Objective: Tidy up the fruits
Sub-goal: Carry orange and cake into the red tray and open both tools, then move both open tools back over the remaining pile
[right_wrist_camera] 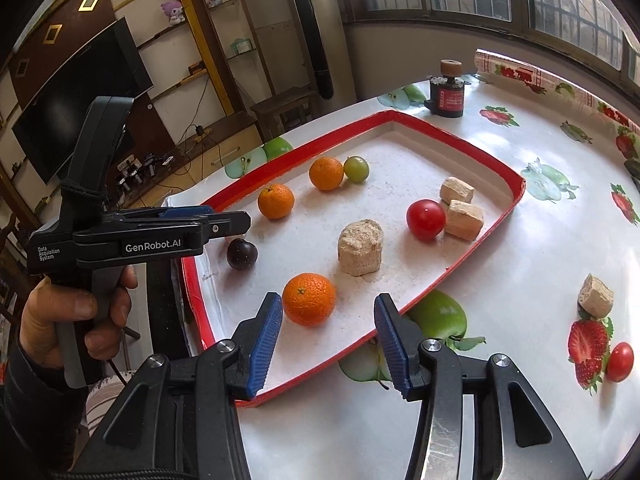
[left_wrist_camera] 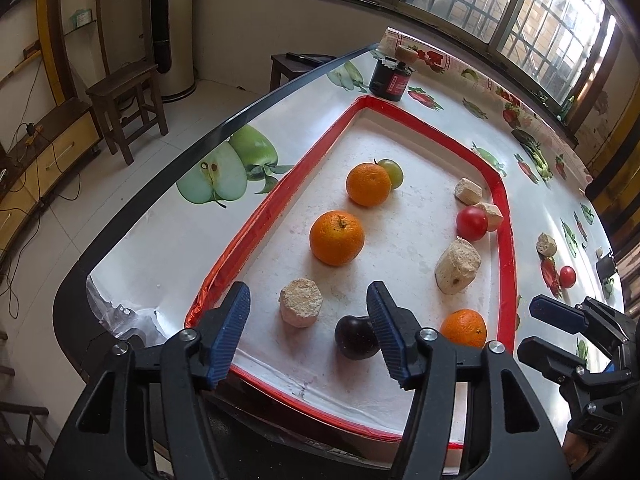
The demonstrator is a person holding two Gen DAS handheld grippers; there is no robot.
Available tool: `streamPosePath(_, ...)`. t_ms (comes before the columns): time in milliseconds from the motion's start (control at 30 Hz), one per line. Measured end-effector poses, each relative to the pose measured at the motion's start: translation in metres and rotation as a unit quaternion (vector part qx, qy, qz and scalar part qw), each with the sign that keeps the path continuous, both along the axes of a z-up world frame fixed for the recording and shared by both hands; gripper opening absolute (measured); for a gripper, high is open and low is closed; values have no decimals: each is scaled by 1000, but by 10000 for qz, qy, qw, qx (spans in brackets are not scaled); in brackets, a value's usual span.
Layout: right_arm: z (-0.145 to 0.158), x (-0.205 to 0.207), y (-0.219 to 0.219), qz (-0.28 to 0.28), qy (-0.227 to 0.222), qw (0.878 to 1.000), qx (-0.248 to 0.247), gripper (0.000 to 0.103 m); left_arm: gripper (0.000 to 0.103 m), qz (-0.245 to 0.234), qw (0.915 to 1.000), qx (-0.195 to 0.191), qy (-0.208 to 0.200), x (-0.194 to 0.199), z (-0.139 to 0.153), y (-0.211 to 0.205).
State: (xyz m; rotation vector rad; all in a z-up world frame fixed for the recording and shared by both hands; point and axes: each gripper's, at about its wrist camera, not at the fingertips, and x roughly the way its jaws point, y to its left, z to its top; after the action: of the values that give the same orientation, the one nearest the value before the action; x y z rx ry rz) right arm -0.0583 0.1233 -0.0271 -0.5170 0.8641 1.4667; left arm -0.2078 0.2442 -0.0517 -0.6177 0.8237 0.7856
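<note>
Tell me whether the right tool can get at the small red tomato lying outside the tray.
Probably yes. The small red tomato lies on the bare tablecloth on the right tool's own side, outside the red tray rim. Nothing stands between them, and the tool's jaws are apart and empty.

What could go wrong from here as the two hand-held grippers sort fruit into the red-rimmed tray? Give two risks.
1. The dark round plum lies loose beside one blue finger pad of the open left gripper; a nudge could roll it toward the red-rimmed white tray's low edge.
2. The small red tomato lies outside the tray on the glossy fruit-print tablecloth; it may roll when the open right gripper reaches for it.
</note>
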Motion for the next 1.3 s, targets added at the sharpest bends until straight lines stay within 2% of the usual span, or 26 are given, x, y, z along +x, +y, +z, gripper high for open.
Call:
streamPosePath(267, 10, 33, -33, -434, 72, 9990, 111, 50, 60, -116, 9999, 68, -57, 10, 11, -12)
streamPosePath(400, 13, 49, -49, -685, 80, 9975, 155, 57, 60, -212, 9997, 100, -80, 16, 16, -20)
streamPosePath(833, 17, 92, -96, -1249, 68, 9919, 225, 57, 60, -678, 9976, 138, -100, 55, 28, -50)
streamPosePath(1300, 7, 135, -142, -1843, 87, 9827, 127, 58, 59, -1336, 9909, 105, -103, 112, 34, -89)
